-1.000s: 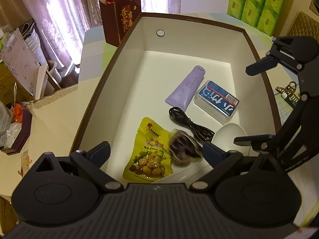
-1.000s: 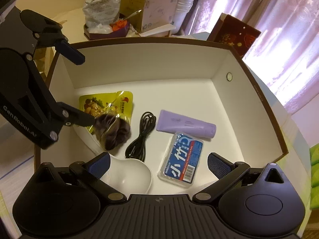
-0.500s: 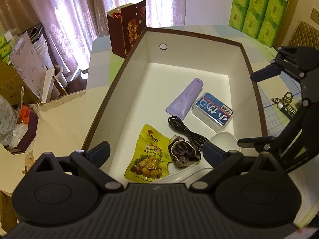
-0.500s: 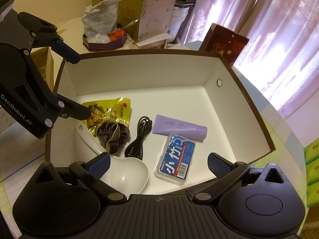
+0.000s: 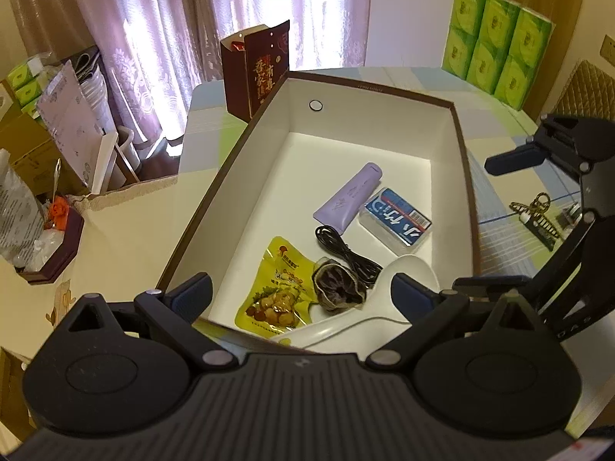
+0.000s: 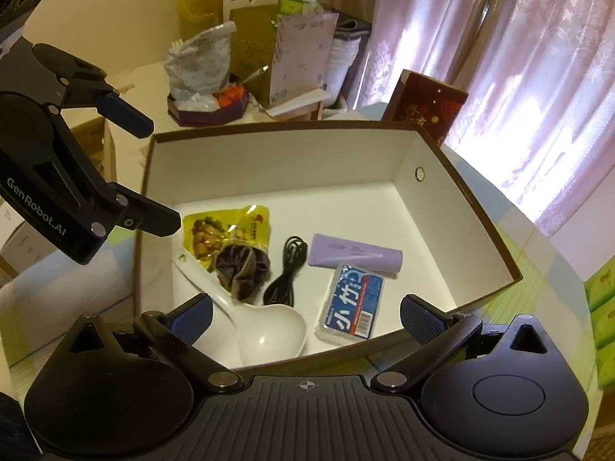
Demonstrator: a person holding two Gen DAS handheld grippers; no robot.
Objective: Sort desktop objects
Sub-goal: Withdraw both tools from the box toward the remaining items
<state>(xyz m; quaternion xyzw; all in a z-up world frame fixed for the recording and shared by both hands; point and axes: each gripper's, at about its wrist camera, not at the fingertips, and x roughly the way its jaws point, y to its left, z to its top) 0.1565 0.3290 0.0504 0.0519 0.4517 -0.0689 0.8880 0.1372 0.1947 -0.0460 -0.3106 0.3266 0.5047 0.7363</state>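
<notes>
Both hand-held grippers have risen from the box, wide apart, empty.

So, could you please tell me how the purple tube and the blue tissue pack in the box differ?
The purple tube is long, slim and plain lilac, while the blue tissue pack is a blocky rectangle with large white characters and a red stripe. The purple tube tapers to a flat crimped end; the blue tissue pack keeps an even thickness. Both lie flat on the floor of the box, side by side, at the end away from the white spoon's handle.
</notes>
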